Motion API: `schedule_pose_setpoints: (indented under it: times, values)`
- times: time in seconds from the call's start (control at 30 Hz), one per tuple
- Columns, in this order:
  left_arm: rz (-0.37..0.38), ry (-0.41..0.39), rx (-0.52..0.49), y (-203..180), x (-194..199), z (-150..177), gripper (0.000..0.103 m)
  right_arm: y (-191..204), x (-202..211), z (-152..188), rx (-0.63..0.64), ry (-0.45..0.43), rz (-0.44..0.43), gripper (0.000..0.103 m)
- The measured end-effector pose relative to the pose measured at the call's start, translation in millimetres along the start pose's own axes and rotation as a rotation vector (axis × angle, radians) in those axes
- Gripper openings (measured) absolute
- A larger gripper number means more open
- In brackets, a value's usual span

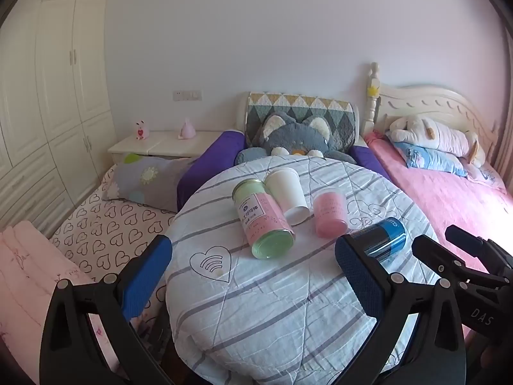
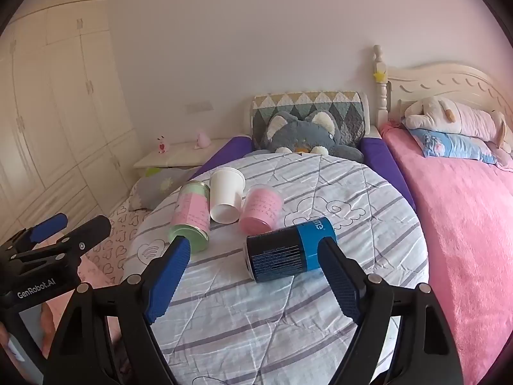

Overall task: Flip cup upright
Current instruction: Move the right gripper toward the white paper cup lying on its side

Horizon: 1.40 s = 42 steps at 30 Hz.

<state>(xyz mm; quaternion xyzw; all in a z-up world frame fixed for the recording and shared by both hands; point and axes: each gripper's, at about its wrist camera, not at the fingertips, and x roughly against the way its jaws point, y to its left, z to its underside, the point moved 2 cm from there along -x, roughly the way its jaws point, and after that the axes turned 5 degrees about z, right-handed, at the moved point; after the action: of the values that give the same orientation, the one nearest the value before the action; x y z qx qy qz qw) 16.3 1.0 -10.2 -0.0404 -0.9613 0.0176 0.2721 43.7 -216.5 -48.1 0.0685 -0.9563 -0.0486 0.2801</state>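
Observation:
Several containers lie on their sides on a round table (image 1: pixel 272 304) under a striped cloth. A green and pink can (image 1: pixel 261 218) lies at the left, a white paper cup (image 1: pixel 287 194) beside it, then a pink cup (image 1: pixel 330 213), then a blue and black can (image 1: pixel 383 235). My left gripper (image 1: pixel 253 258) is open and empty, in front of the green can. My right gripper (image 2: pixel 253 256) is open and empty, its fingers either side of the blue and black can (image 2: pixel 290 248). The white cup (image 2: pixel 226 194) and pink cup (image 2: pixel 261 208) lie beyond.
A grey plush toy (image 1: pixel 295 138) sits behind the table. A pink bed (image 1: pixel 449 199) lies at the right, a heart-patterned bed (image 1: pixel 112 224) at the left. A white nightstand (image 1: pixel 160 146) and wardrobe (image 1: pixel 48 112) stand at the left.

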Motion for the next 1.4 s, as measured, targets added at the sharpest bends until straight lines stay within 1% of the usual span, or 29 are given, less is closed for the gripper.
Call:
schedule_pose_setpoints:
  times: [0.13,0.17,0.23,0.37,0.5,0.9,1.1,1.4]
  values:
    - [-0.004,0.016,-0.011,1.0,0.1,0.6,0.103,-1.6,0.1,0.3,0.001,0.005,0.002,0.083]
    - [-0.005,0.021,-0.011,1.8,0.0,0.6,0.103,3.9,-1.4,1.3,0.012,0.012,0.002,0.083]
    - [0.002,0.034,0.010,12.2,-2.1,-2.7,0.103,6.4,-0.8,0.1,0.014,0.012,0.004,0.083]
    - [-0.011,0.049,0.044,21.2,-8.4,-4.9,0.103,8.6,4.9,-3.6,0.012,0.006,0.008,0.083]
    - [-0.022,0.058,0.066,29.5,-15.9,-3.4,0.103,7.8,-0.6,-0.5,0.009,0.008,0.007,0.083]
    - [-0.033,0.076,0.054,29.8,-33.5,-8.3,0.103,9.9,-21.3,-9.7,0.019,0.022,-0.004,0.083]
    - [-0.048,0.059,0.058,33.0,-34.1,-10.6,0.103,19.7,-31.4,-18.5,0.039,0.017,-0.022,0.083]
    - [-0.077,0.023,0.049,35.3,-26.5,-13.3,0.103,28.7,-31.3,-25.6,0.050,-0.001,-0.028,0.083]
